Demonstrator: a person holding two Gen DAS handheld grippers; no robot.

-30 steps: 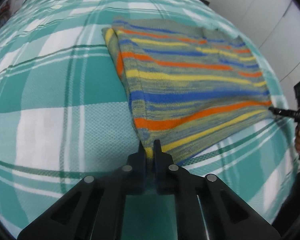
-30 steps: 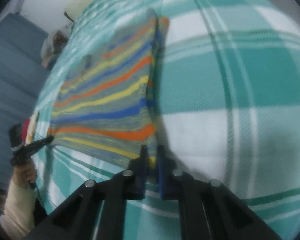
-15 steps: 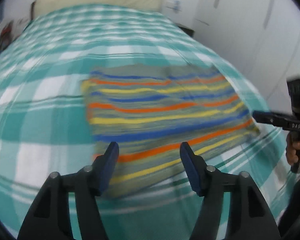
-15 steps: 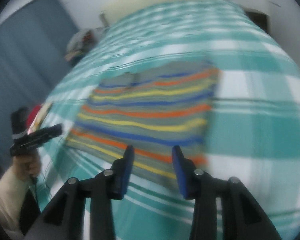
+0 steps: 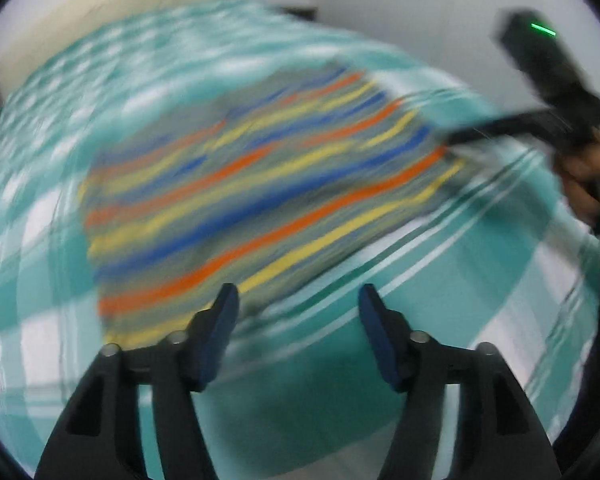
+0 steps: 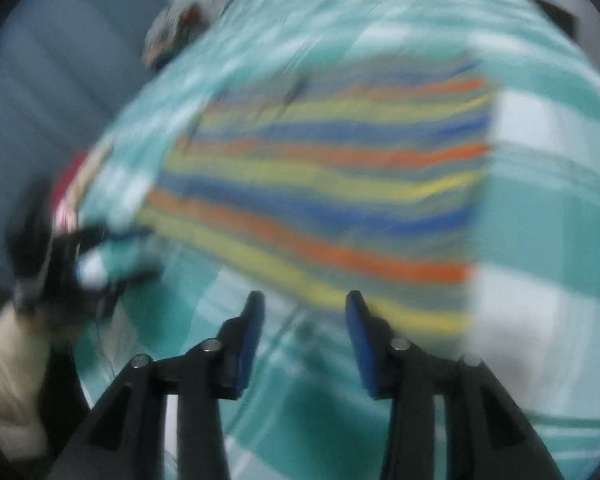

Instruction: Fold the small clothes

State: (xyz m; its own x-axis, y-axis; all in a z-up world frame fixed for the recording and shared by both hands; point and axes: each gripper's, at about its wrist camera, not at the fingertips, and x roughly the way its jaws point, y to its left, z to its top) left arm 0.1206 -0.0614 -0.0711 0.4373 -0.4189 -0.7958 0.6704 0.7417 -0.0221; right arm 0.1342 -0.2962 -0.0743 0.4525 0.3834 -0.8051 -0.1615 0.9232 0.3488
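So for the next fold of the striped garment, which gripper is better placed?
Roughly even, slightly the left gripper: open, one fingertip over the striped garment's near corner. The right gripper, also open, hangs over its edge.

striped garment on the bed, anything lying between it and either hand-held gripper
Nothing visible does. Only bare checked bedspread lies between the striped garment and the open left hand-held gripper, and likewise before the open right hand-held gripper. Both have just been opening, with nothing between their pads.

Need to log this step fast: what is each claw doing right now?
Left claw: open, empty, jaws just opened off the striped garment.
Right claw: open, empty, jaws just opened too.
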